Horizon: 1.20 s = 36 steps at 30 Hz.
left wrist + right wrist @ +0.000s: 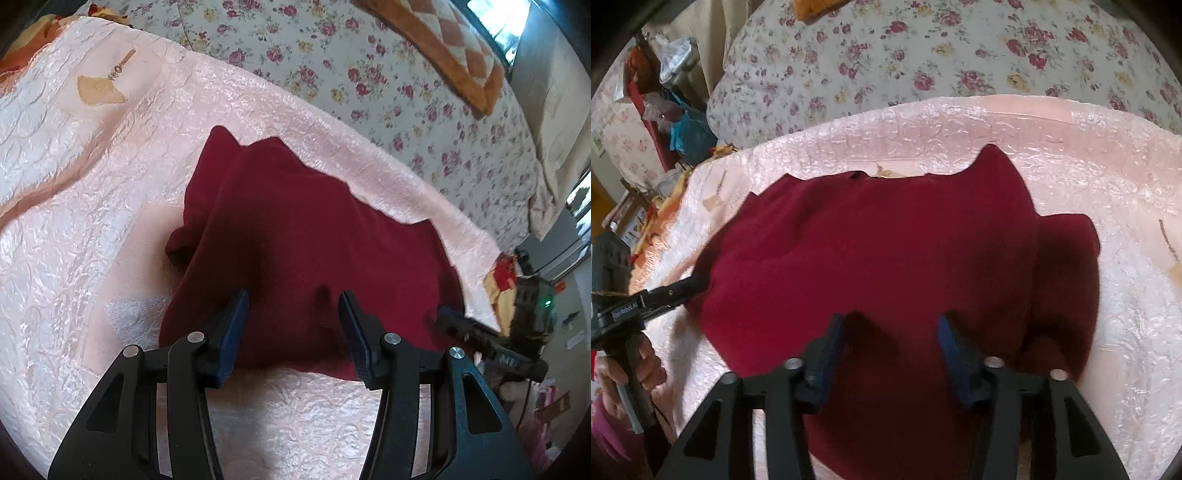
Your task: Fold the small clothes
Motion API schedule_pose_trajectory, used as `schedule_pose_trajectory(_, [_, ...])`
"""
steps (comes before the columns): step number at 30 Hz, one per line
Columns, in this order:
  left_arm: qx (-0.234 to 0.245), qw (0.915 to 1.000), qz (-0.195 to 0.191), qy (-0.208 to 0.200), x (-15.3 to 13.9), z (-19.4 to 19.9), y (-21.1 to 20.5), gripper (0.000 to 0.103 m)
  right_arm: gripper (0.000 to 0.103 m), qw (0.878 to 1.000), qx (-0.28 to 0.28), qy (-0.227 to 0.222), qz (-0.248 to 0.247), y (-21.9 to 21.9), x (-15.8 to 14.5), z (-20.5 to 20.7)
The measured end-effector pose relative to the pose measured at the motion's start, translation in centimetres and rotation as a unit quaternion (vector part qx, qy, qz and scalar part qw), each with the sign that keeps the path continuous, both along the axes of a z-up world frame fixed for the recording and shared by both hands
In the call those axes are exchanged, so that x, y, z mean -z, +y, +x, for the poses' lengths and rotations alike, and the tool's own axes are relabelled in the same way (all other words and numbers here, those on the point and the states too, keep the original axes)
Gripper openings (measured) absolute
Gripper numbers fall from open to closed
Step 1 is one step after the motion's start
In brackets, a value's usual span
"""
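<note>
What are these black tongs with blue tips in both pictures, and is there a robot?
There is no robot. A person holds two hand grippers, and each carries a camera looking along its own fingers. One picture is from the left gripper, the other from the right gripper. Both are open and hold nothing. A dark red garment lies on a shiny pink quilt, with a floral bedspread behind. In the right view the person's hand holds the other gripper's handle, at the garment's edge.

The dark red knitted garment (871, 258) runs off the right wrist view's bottom edge; shelf clutter (670, 110) stays blurry.
</note>
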<state>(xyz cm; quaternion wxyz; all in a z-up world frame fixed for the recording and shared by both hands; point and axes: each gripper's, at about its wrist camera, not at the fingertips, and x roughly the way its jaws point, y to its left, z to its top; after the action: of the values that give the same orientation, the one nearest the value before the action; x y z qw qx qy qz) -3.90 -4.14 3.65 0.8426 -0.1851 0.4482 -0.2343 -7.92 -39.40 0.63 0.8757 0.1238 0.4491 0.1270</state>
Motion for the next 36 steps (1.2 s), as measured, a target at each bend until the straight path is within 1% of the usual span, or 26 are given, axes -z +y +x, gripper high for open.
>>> schedule_pose_trajectory(1, [-0.004,0.9999,-0.012,-0.001,-0.1,0.0,0.3,0.050,0.081,1.000,-0.014,0.005,0.007,0.4,-0.1,0.1])
schedule_pose_trajectory(3, [-0.019,0.9993,-0.031,-0.003,-0.3,0.0,1.0,0.050,0.081,0.999,-0.032,0.008,-0.011,1.5,-0.5,0.1])
schedule_pose_trajectory(4, [-0.030,0.9986,-0.043,-0.006,-0.3,-0.1,1.5,0.050,0.081,0.999,-0.034,-0.002,-0.027,2.2,-1.0,0.0])
schedule_pose_trajectory(5, [-0.035,0.9980,-0.053,-0.008,-0.4,0.0,1.8,0.052,0.080,0.999,-0.032,-0.017,-0.032,2.6,-1.6,-0.2])
schedule_pose_trajectory(6, [-0.039,0.9972,-0.064,-0.009,-0.3,0.1,2.0,0.061,0.079,0.999,-0.029,-0.030,-0.029,2.9,-2.1,-0.4])
schedule_pose_trajectory(7, [-0.040,0.9964,-0.074,-0.010,-0.2,0.1,2.2,0.068,0.079,0.999,-0.027,-0.040,-0.023,3.1,-2.5,-0.4])
schedule_pose_trajectory(9, [-0.037,0.9957,-0.085,-0.009,0.0,0.2,2.4,0.068,0.079,0.998,-0.021,-0.065,-0.013,3.7,-3.3,-0.4])
schedule_pose_trajectory(11, [-0.034,0.9960,-0.081,-0.016,0.2,0.2,2.3,0.068,0.079,0.996,-0.015,-0.082,-0.018,4.5,-3.6,-0.2])
schedule_pose_trajectory(13, [-0.033,0.9959,-0.081,-0.021,0.4,0.1,2.5,0.068,0.079,0.996,-0.015,-0.080,-0.033,5.3,-3.3,0.4])
schedule_pose_trajectory(15, [-0.032,0.9956,-0.085,-0.024,0.7,0.0,2.7,0.068,0.079,0.997,-0.014,-0.065,-0.046,6.0,-2.7,1.2])
schedule_pose_trajectory(17, [-0.029,0.9959,-0.081,-0.029,0.9,0.0,2.6,0.068,0.079,0.998,-0.017,-0.029,-0.053,6.6,-1.3,2.1])
schedule_pose_trajectory(18, [-0.026,0.9962,-0.078,-0.031,1.0,0.0,2.5,0.068,0.079,0.998,-0.015,-0.008,-0.068,6.9,-0.5,2.6])
schedule_pose_trajectory(19, [-0.023,0.9966,-0.071,-0.035,1.1,-0.1,2.4,0.068,0.079,0.997,-0.017,0.000,-0.082,7.3,0.0,2.7])
schedule_pose_trajectory(21, [-0.016,0.9971,-0.063,-0.041,1.1,-0.2,2.3,0.068,0.078,0.993,-0.024,-0.006,-0.111,8.1,-0.2,2.6])
schedule_pose_trajectory(22, [-0.013,0.9972,-0.059,-0.043,1.1,-0.1,2.2,0.068,0.076,0.993,-0.027,-0.005,-0.118,8.3,-0.4,2.6])
schedule_pose_trajectory(25, [-0.010,0.9969,-0.065,-0.044,1.1,0.0,2.3,0.068,0.075,0.994,-0.039,-0.021,-0.096,9.5,-2.0,2.9])
schedule_pose_trajectory(29, [-0.010,0.9948,-0.097,-0.031,1.5,0.4,3.2,0.068,0.075,0.994,-0.078,-0.027,-0.070,13.3,-3.7,4.8])
schedule_pose_trajectory(33, [-0.008,0.9944,-0.102,-0.028,1.7,0.5,3.4,0.068,0.075,0.992,-0.099,-0.033,-0.073,17.1,-4.2,7.8])
schedule_pose_trajectory(36, [-0.007,0.9945,-0.101,-0.027,1.8,0.4,3.5,0.068,0.075,0.991,-0.121,-0.017,-0.061,18.9,-4.2,10.2])
